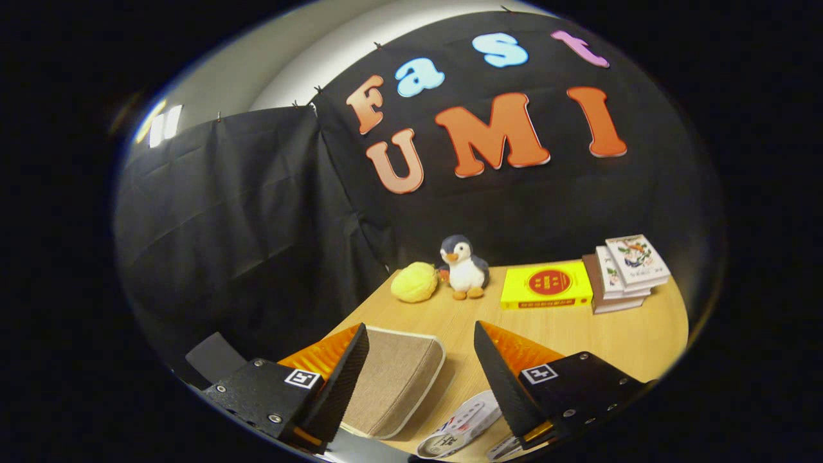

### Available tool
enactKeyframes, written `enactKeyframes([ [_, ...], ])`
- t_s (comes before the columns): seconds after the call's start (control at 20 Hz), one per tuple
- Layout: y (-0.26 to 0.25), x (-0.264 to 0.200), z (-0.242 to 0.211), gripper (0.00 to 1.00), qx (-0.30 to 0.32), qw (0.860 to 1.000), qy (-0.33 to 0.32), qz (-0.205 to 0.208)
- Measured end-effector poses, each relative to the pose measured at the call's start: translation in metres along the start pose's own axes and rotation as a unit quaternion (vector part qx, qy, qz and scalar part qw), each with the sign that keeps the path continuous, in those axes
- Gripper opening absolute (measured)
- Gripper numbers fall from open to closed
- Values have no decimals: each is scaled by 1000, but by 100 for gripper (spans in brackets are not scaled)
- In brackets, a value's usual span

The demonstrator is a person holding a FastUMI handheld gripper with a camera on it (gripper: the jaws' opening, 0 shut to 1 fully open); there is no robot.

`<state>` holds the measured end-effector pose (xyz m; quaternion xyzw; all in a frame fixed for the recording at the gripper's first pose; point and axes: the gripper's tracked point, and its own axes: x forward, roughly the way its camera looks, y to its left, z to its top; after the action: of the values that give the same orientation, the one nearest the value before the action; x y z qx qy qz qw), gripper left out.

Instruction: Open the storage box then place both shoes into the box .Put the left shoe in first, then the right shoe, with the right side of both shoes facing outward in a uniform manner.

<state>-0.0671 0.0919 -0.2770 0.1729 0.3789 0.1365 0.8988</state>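
Storage box (395, 379) looks closed between our spread jaws, which hold nothing; a shoe (460, 427) waits beside it on the surface (598, 334), so everything is left

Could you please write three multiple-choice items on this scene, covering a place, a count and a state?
1. Where is the toy penguin?
A. between the yellow plush and the yellow book
B. on the stack of books
C. inside the storage box

2. How many books are in the stack?
A. one
B. three
C. six

3. How is the gripper?
A. shut on a shoe
B. shut on the penguin
C. open, holding nothing

Answers: 1 A, it stands on the table between them. 2 B, three lie piled. 3 C, its fingers are spread apart above the closed box and the shoe.
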Motion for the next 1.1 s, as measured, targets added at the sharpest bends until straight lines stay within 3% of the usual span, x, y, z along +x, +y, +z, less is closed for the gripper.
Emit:
enactKeyframes([
  [0.25, 0, 22, -57, 97, 38, 995, 88, 19],
  [0.7, 11, 61, -135, 97, 102, 972, 198, 68],
  [0.95, 23, 73, -164, 97, 221, 938, 238, 120],
  [1.1, 20, 79, -170, 96, 236, 931, 247, 125],
])
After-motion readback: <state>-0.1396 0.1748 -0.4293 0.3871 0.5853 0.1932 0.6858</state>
